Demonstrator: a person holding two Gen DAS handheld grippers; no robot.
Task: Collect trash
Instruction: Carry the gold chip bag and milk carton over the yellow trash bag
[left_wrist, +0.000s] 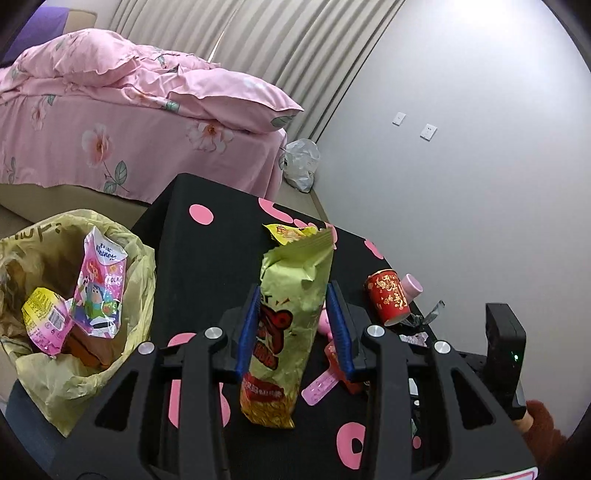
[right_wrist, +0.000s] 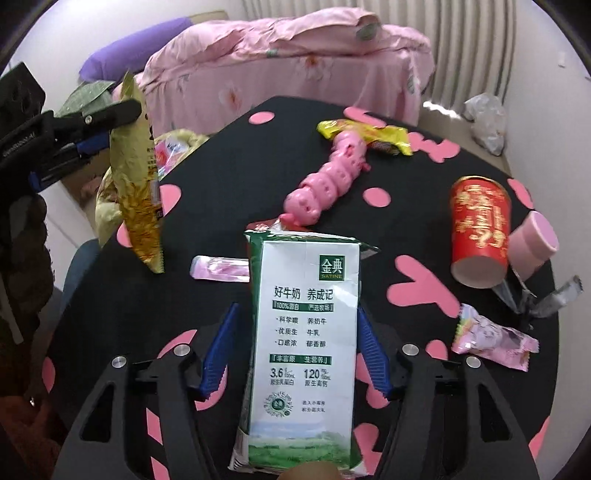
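Snack bag (left_wrist: 286, 332) clamped between left tool (left_wrist: 295, 321) pads.

Black surface (right_wrist: 229, 155) with pink spots carries a pink segmented toy (right_wrist: 325, 181), a yellow wrapper (right_wrist: 384, 138) at its far end, and a red paper cup (right_wrist: 480, 229) on its side. A pink cup (right_wrist: 533, 240) lies against the red one. A pink sachet (right_wrist: 493, 341) and a pink strip (right_wrist: 219, 268) lie nearer.

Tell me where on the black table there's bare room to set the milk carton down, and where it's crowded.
Free: the black table between the pink caterpillar toy and the left gripper's chip bag; also cloth between toy and red cup. Crowded: the right edge, with cup, pink roll, foil scraps and pink wrapper.
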